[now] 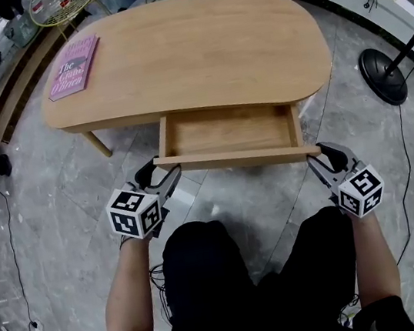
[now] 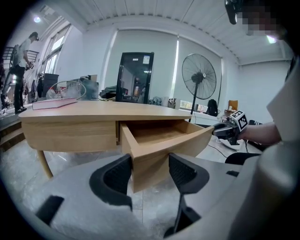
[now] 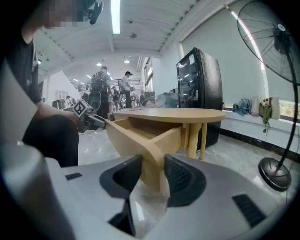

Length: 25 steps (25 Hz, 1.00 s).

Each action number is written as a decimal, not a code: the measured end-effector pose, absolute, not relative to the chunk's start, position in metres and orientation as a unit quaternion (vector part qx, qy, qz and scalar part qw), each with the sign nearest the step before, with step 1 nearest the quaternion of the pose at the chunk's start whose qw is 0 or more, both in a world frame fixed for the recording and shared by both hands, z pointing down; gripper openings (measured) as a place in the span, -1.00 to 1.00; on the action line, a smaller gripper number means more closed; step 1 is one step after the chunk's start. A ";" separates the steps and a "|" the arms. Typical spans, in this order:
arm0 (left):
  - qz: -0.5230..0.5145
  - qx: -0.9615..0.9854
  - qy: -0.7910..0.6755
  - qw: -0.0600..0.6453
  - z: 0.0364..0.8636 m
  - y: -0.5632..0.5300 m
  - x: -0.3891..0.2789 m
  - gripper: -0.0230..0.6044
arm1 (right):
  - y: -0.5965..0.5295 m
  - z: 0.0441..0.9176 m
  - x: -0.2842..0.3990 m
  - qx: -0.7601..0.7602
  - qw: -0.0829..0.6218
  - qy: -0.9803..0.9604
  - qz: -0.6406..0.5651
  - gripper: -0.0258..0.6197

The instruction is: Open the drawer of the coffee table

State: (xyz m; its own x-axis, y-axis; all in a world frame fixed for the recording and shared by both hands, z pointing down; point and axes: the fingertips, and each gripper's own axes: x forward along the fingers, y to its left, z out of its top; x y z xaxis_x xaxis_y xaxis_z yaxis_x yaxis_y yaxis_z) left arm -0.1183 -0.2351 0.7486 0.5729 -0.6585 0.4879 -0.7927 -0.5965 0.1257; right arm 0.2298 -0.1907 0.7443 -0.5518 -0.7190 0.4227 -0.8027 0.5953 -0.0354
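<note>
The oval wooden coffee table (image 1: 189, 54) has its drawer (image 1: 225, 131) pulled out toward me, and the drawer shows nothing inside. Its front board (image 1: 229, 157) runs between my two grippers. My left gripper (image 1: 160, 172) is at the board's left corner (image 2: 150, 154). Its jaws stand wide around that corner (image 2: 150, 176), and I see no firm pinch. My right gripper (image 1: 324, 154) is shut on the board's right end (image 3: 151, 154), pads on both faces (image 3: 152, 176). Each gripper shows small in the other's view, the right gripper (image 2: 225, 131) and the left gripper (image 3: 93, 121).
A pink book (image 1: 73, 65) lies on the table's far left. A standing fan (image 1: 384, 77) with a cable is on the floor to the right. A black cabinet (image 3: 199, 93) stands behind the table. My knees are just below the drawer. People stand far off (image 3: 101, 89).
</note>
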 end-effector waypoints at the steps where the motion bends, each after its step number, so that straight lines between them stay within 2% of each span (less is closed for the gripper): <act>1: 0.201 0.871 -0.415 0.167 0.749 -0.234 -0.118 -0.11 | -0.189 0.745 0.230 0.434 0.187 -0.874 0.113 -0.44; 15: 0.268 0.863 -0.404 0.139 0.752 -0.217 -0.124 -0.24 | -0.176 0.747 0.229 0.397 0.233 -0.883 0.096 -0.45; 25: 0.404 0.848 -0.337 0.059 0.767 -0.212 -0.122 -0.30 | -0.173 0.749 0.202 0.268 0.381 -0.885 -0.018 -0.43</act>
